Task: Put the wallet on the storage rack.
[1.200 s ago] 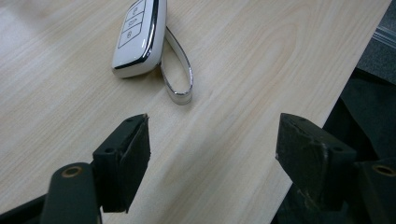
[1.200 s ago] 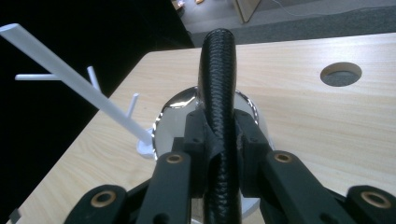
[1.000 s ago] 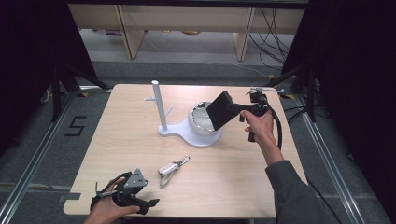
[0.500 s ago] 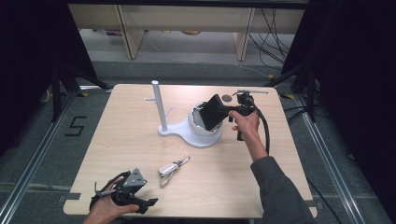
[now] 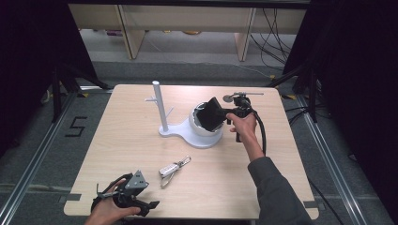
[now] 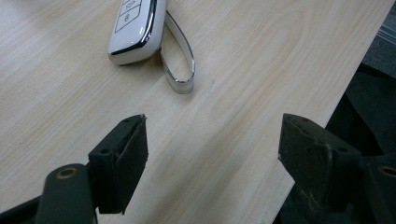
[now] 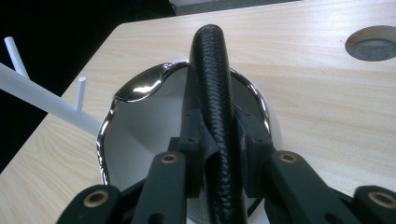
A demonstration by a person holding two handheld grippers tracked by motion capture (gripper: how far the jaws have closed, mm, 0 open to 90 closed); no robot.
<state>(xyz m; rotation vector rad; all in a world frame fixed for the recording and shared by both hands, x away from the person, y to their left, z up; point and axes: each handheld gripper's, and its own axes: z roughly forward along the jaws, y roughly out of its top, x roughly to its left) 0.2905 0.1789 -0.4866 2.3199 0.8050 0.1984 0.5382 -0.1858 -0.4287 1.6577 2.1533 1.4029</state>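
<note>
1. Left of the white stand (image 5: 187, 129), near the front edge of the worktop (image 5: 291, 168), the left gripper (image 5: 133, 199) rests low in the person's left hand (image 5: 105, 211). In the left gripper view its jaws stand wide apart with only bare wood between them; it holds nothing.
2. Between that gripper and the stand lies a white key fob (image 5: 168, 168) with a metal loop (image 6: 180, 56); in the left gripper view it sits just beyond the jaw tips, untouched.
3. The stand itself has an upright post (image 5: 158, 105) with small pegs on its left side and a chrome-rimmed bowl (image 7: 140, 88) on its right side.
4. Over the bowl, the right gripper (image 5: 230, 112) is clamped on a black leather wallet (image 5: 211, 115), held edge-on and tilted. In the right gripper view the pads squeeze the wallet's woven edge (image 7: 215, 93) from both sides, and the jaws have just eased open a little while the wallet remains between them.
5. The step in hand looks like setting the wallet into the bowl. To do it well: keep the wallet centred over the white hollow, clear of the chrome rim, lower until its bottom edge is supported inside, then widen the jaws and draw the gripper back to the right, away from the stand.
6. The risk, as I judge it, is the wallet catching the rim and tipping onto the worktop.
</note>
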